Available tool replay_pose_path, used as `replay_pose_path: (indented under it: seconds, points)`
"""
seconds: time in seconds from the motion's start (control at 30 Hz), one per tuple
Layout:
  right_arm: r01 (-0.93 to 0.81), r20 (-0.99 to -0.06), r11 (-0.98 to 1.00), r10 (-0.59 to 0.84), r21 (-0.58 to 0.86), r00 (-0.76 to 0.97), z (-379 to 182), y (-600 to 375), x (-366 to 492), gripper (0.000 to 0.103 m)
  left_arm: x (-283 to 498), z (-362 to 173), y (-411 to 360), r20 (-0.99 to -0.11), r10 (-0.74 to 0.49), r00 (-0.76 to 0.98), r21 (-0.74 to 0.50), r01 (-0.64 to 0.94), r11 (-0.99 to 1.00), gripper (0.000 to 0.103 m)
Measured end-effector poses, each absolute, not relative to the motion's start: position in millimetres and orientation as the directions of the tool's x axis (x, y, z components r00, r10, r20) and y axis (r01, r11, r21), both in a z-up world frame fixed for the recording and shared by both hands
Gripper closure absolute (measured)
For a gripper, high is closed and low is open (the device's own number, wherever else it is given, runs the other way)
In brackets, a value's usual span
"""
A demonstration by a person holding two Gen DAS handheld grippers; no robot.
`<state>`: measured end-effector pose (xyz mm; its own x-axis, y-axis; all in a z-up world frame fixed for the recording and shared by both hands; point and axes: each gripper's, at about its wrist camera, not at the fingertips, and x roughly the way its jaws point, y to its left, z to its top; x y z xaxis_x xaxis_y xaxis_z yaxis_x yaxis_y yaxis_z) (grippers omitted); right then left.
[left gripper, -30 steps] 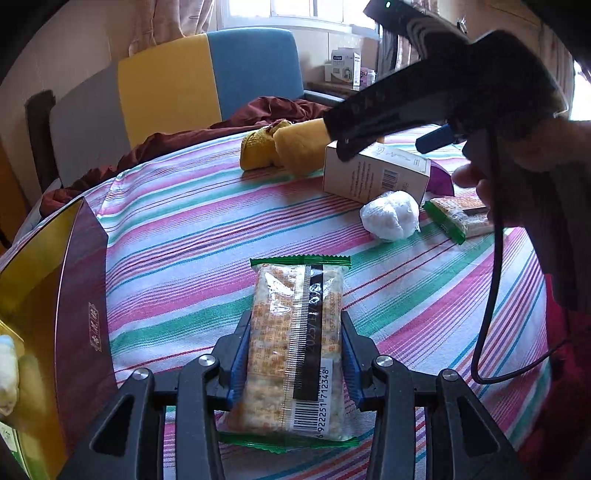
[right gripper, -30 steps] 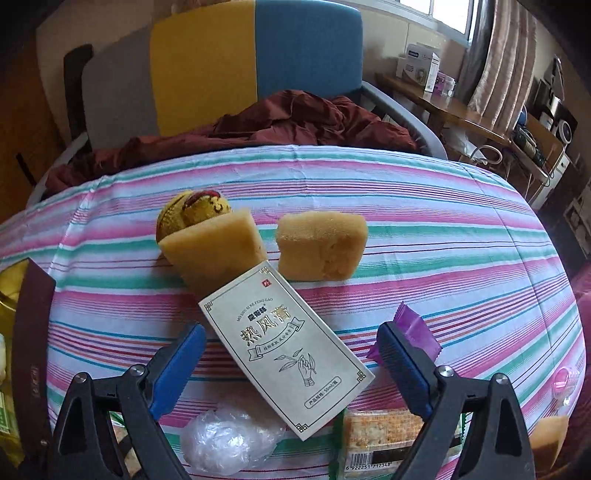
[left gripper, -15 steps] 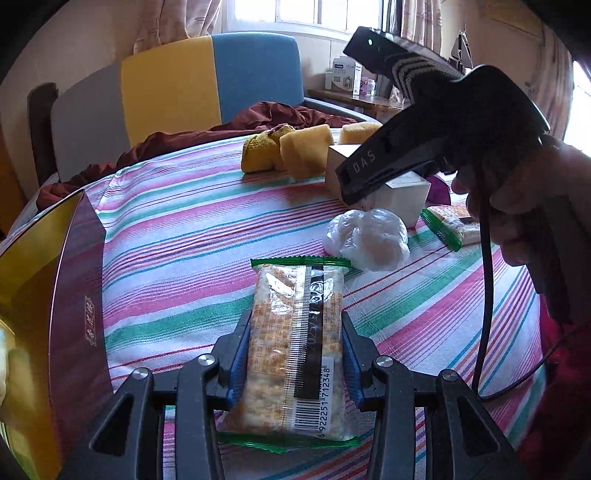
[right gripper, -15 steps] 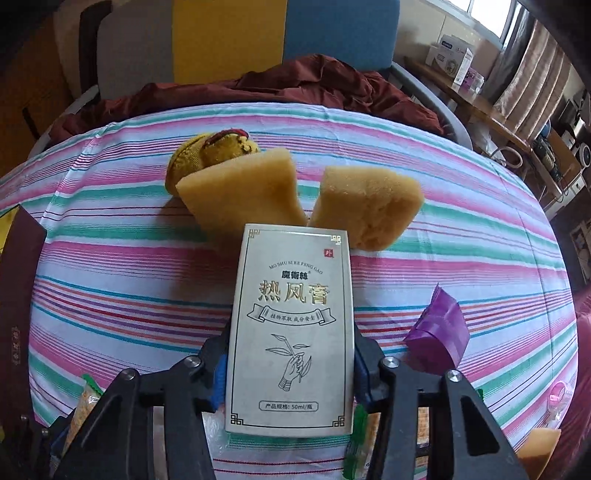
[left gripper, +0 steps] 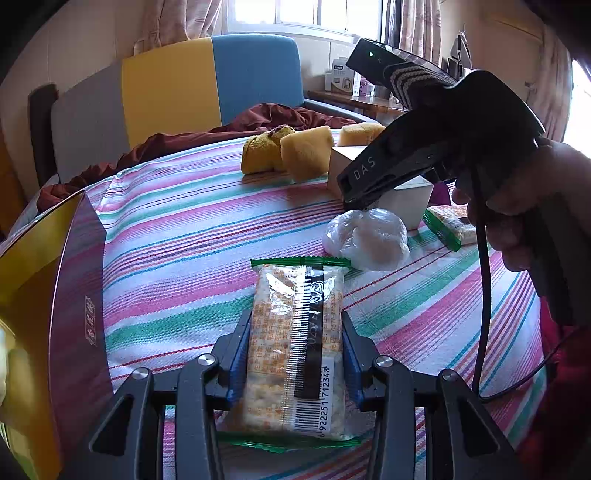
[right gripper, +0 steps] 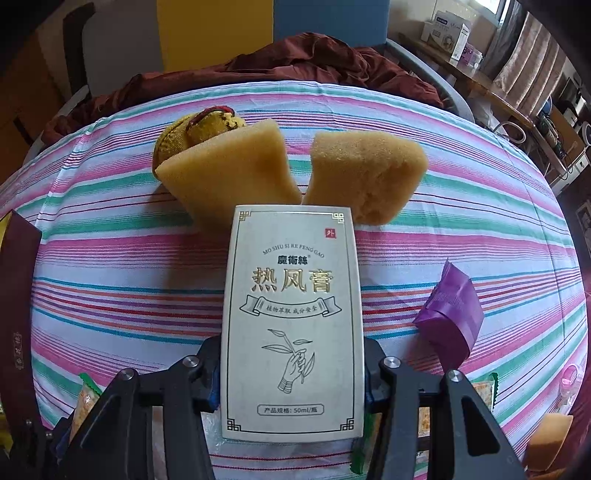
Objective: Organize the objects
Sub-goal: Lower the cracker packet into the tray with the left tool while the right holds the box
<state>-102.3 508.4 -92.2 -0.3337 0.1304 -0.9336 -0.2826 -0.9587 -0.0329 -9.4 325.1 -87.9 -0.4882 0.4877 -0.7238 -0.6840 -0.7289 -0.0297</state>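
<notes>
The cracker packet (left gripper: pixel 295 343) is pinched by the left gripper (left gripper: pixel 293 354); the white carton (right gripper: pixel 291 321), clamped in the right gripper (right gripper: pixel 291 369), could be crushed by excess squeeze.

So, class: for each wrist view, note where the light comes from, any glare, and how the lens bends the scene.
Left wrist view: daylight from the window at the back blows out to white; glare glints on the cracker pack. Right wrist view: softer, even light, the white box sharp and readable. Both: fisheye bows the tablecloth stripes, with dark corners.
</notes>
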Motion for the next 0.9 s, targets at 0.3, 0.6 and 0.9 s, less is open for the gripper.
replay_pose_path:
  seconds: [0.3, 0.6, 0.9]
  points:
    - [-0.274, -0.932, -0.961, 0.141, -0.047, -0.334, -93, 506, -105, 0.051, -8, -83, 325, -0.733, 0.479, -0.484, -0.025, -0.684, -0.729, 0.06]
    - [-0.252, -0.926, -0.964, 0.166, -0.08, -0.34, -93, 498, -102, 0.051, 0, -48, 301, -0.75, 0.505, -0.428, -0.109, -0.672, -0.732, 0.061]
    - [-0.239, -0.921, -0.965, 0.184, -0.104, -0.344, -94, 497, -100, 0.051, -32, 15, 205, -0.717, 0.495, -0.492, -0.156, -0.578, -0.801, 0.061]
